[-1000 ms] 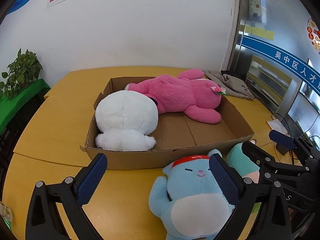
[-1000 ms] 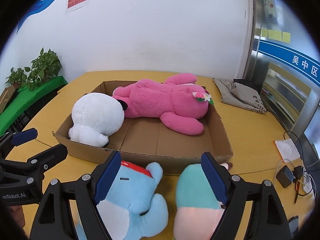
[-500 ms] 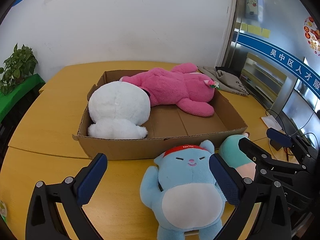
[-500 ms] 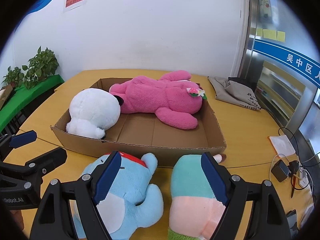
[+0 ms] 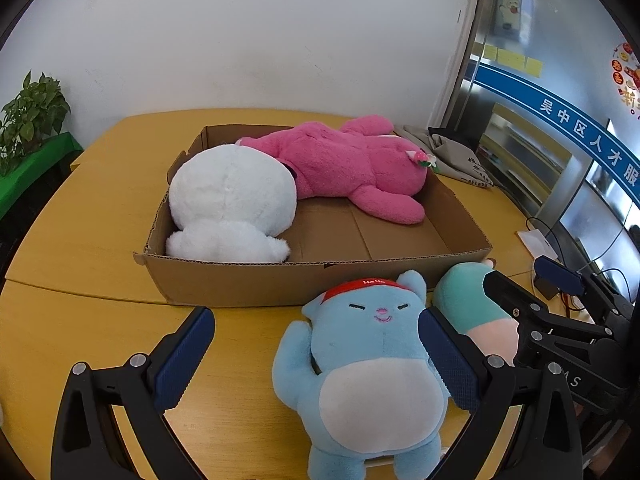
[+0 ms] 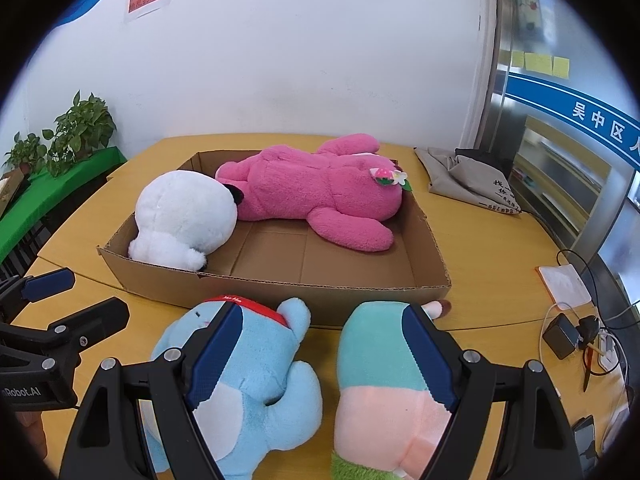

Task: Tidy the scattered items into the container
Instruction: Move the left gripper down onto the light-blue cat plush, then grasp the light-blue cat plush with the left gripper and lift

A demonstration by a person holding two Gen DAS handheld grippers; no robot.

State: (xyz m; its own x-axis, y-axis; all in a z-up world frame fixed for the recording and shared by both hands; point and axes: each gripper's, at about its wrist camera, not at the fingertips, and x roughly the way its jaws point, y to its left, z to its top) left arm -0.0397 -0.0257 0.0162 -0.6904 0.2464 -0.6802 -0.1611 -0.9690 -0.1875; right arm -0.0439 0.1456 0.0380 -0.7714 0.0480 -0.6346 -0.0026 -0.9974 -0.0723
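Observation:
A shallow cardboard box [image 5: 280,280] [image 6: 320,300] on the yellow table holds a white plush [image 5: 232,204] [image 6: 184,212] and a pink plush [image 5: 352,168] [image 6: 316,196]. In front of the box lie a blue plush with a red cap [image 5: 376,368] [image 6: 256,364] and a teal-and-pink plush [image 5: 472,308] [image 6: 384,376]. My left gripper [image 5: 316,356] is open; its right finger lies against the blue plush. My right gripper [image 6: 324,360] is open above the gap between the two plushes.
A grey cloth bag [image 6: 472,184] lies at the back right of the table. A charger, cables and a notepad [image 6: 564,280] sit at the right edge. Potted plants [image 6: 80,132] stand on a green shelf at the left.
Both grippers have drawn back toward me, so the box and plushes look farther away and more of the blue and teal plushes shows. Both stay open.

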